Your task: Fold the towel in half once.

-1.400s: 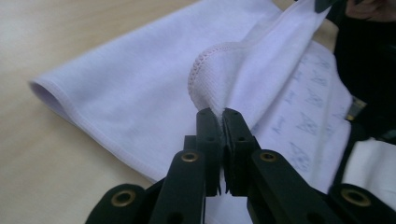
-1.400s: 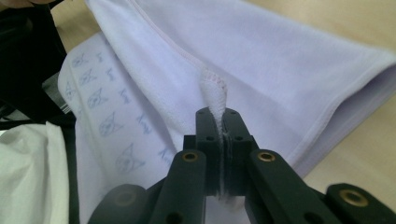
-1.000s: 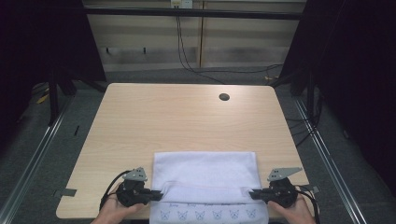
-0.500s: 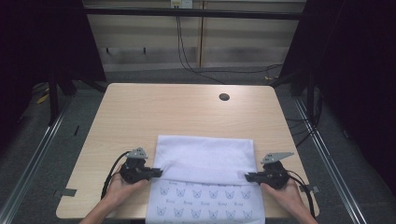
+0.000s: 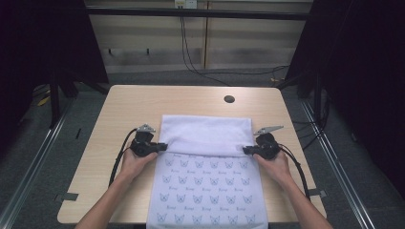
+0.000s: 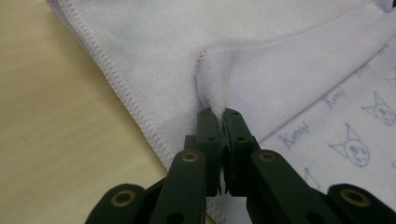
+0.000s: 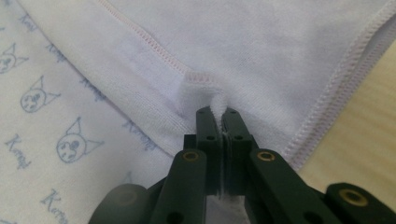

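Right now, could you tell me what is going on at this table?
A person is handling a printed towel on the wooden table with two handheld grippers. The left gripper and the right gripper are each shut on a pinch of the towel's hemmed edge, at opposite sides. The plain side is folded over at the far end, and the near end hangs off the table.

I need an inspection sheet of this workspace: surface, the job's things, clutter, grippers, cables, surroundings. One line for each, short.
Surface: light wooden table, with a dark round hole near its far edge.
Job's things: white towel with a blue cat-face print, folded edge lifted, near end hanging over the table's front edge.
Clutter: nothing seen.
Grippers: left gripper and right gripper each shut on the towel's folded edge.
Cables: black cable trails from each gripper; more cables lie on the floor behind.
Surroundings: dark curtains on both sides, grey floor.
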A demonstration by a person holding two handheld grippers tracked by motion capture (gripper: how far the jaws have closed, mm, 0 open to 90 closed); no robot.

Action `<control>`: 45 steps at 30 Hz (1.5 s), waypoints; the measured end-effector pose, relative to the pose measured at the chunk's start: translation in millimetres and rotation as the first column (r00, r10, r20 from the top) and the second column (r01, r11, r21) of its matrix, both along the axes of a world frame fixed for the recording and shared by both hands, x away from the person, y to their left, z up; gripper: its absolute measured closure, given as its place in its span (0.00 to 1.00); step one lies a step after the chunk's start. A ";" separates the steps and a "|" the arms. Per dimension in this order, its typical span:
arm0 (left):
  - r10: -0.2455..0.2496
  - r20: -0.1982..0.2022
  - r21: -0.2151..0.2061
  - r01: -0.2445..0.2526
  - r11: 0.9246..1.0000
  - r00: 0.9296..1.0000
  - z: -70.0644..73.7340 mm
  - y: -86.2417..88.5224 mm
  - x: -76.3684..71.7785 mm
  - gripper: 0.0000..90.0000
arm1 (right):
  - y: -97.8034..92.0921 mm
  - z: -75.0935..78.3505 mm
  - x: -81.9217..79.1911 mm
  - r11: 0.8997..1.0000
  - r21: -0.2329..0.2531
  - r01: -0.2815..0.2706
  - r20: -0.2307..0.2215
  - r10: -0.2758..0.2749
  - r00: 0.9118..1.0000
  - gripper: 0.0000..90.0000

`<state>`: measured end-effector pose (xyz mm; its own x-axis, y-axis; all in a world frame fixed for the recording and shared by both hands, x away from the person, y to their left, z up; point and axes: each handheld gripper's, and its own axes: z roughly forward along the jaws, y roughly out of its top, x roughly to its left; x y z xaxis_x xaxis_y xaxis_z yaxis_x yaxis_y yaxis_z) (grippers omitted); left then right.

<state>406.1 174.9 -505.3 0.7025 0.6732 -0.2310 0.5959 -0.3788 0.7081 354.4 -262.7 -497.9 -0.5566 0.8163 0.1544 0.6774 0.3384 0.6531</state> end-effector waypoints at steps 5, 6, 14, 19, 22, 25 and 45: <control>0.057 0.032 0.051 -0.059 0.997 0.998 1.1 -6.2 33.4 0.97 | 0.1 -2.7 29.4 0.998 0.008 0.058 0.015 -0.058 0.998 0.97; 0.066 0.042 0.052 -0.069 0.996 0.997 0.7 -7.6 38.8 0.97 | 1.2 -2.4 36.9 0.997 0.002 0.081 0.012 -0.081 0.997 0.97; 0.165 0.012 -0.021 -0.165 0.986 0.986 -4.8 -8.1 73.0 0.97 | 8.8 -2.9 81.3 0.981 -0.032 0.194 0.034 -0.192 0.981 0.97; 0.159 0.014 -0.032 -0.159 0.987 0.987 -2.3 -4.9 70.9 0.97 | 9.2 -0.9 91.3 0.984 -0.037 0.174 0.028 -0.173 0.985 0.97; 0.133 0.020 -0.070 -0.131 0.989 0.991 7.2 1.7 66.8 0.97 | 2.1 6.5 92.2 0.987 0.028 0.159 0.055 -0.160 0.986 0.97; 0.105 0.061 -0.095 -0.099 0.990 0.993 26.4 4.0 57.2 0.97 | -7.6 28.5 87.4 0.984 0.103 0.144 0.127 -0.156 0.979 0.97; -0.054 0.292 -0.249 0.131 0.960 0.955 154.6 33.7 -59.3 0.97 | -33.5 152.8 -27.3 0.965 0.259 -0.049 0.358 -0.049 0.933 0.97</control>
